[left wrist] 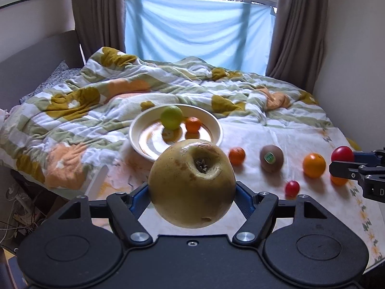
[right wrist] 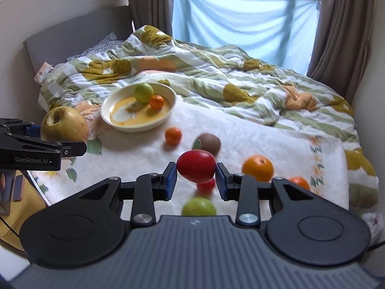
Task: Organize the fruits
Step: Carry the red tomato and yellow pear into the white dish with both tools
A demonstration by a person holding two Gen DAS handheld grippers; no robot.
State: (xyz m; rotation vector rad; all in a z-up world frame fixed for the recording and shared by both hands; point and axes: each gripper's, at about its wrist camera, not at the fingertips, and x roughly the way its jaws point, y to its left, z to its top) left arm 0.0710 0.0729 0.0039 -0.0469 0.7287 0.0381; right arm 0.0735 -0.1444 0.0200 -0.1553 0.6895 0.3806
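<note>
My left gripper [left wrist: 192, 187] is shut on a large yellow-brown apple [left wrist: 192, 183] and holds it above the bed, just in front of the cream bowl [left wrist: 134, 130]. The bowl holds a green apple [left wrist: 171, 117] and a small orange [left wrist: 193, 124]. My right gripper [right wrist: 196, 176] is shut on a red tomato [right wrist: 196, 166] and holds it above the white cloth [right wrist: 264, 139]. Loose on the cloth lie a small orange [right wrist: 173, 135], a kiwi [right wrist: 208, 143], a big orange [right wrist: 258, 168], a small red fruit [right wrist: 206, 186], another orange [right wrist: 299, 182] and a green fruit [right wrist: 198, 207].
A rumpled flowered duvet [left wrist: 96, 101] covers the bed behind the bowl. A grey headboard [right wrist: 72, 33] is at the left, curtains and a window with blue fabric [left wrist: 197, 31] at the back. The bed's left edge drops to a floor with cables [left wrist: 16, 216].
</note>
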